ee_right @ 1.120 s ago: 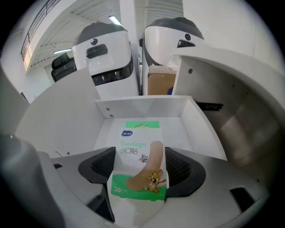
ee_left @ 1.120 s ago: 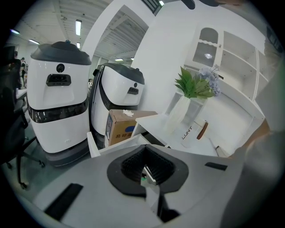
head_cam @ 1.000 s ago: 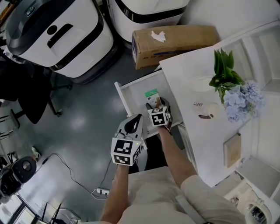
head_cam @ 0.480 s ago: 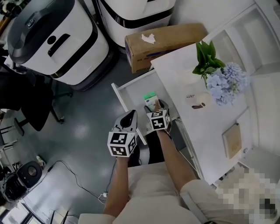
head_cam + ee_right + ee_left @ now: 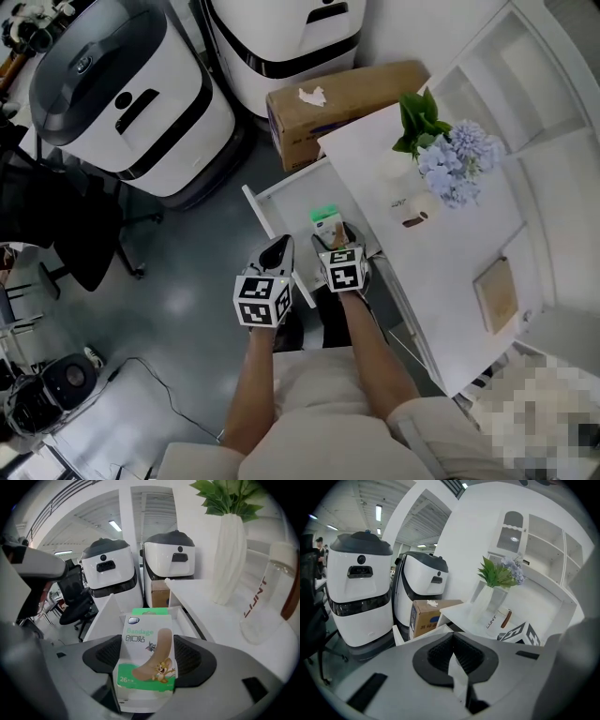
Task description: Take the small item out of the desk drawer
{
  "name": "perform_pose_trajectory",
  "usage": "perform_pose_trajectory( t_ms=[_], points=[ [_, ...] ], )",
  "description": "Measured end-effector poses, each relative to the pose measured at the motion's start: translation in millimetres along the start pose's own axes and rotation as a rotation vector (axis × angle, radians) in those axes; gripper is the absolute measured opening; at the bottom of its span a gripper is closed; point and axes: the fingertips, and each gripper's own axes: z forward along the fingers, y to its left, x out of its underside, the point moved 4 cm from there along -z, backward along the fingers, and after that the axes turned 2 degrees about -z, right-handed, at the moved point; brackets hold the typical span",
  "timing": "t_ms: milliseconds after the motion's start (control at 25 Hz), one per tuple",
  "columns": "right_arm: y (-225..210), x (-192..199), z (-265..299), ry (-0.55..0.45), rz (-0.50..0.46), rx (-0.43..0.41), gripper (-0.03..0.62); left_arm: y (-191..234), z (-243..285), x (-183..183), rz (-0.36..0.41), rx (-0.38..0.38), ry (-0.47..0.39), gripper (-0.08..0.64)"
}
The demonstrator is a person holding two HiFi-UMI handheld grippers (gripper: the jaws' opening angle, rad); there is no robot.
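Right gripper view shows the right gripper [image 5: 146, 662] fingers [image 5: 104, 656] clamping a "Bandage" box [image 5: 145, 637] marked 26, left gripper [image 5: 453, 656] fingers [image 5: 437, 656] closed together.

Bottom edge of bandage box [image 5: 146, 639] tucked behind jaws of right gripper [image 5: 149, 660], near end of drawer [image 5: 281, 202] hidden beneath it in head view, bottle [image 5: 274, 597] cut by right edge, leaves [image 5: 225, 496] clipped at top

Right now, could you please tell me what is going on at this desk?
A person holds a claw in each hand. The right claw is shut on a small bandage box, held over the open desk drawer. The left claw is shut and empty, near the drawer's front edge.
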Motion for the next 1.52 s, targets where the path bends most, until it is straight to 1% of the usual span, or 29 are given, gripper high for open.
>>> perform_pose_trajectory(
  t_ms=[160, 320, 520, 720, 920, 1320, 1520],
  points=[
    [3.9, -4.2, -16.7, -0.04, 0.046, 0.008, 0.365, -4.4, -5.0, -3.2, 0.032, 0.013, -0.001, 0.017],
    [10.5, -12.3, -41.8, -0.081, 0.09, 0.02, 0.365, -9.6, -10.4, -3.7, 0.047, 0.034, -0.004, 0.017],
    [25.0, -18.8, -64.7, -0.124, 0.083, 0.024, 0.365, -11.2, -22.3, -2.3, 0.081, 0.057, -0.002, 0.017],
    [30.9, -17.7, -85.1, -0.152, 0.077, 0.042, 0.365, -15.3, -30.3, 5.1, 0.119, 0.085, 0.018, 0.017],
    [37.6, -17.8, -105.6, -0.187, 0.081, 0.063, 0.365, -14.6, -41.5, 13.0, 0.141, 0.103, 0.032, 0.017],
    [58.6, -9.7, -131.2, -0.237, 0.098, 0.097, 0.365, -17.2, -69.8, 20.5, 0.178, 0.135, 0.016, 0.017],
    [71.0, -1.7, -141.5, -0.27, 0.113, 0.112, 0.365, -16.4, -79.9, 20.8, 0.21, 0.151, 0.007, 0.017]
  ],
)
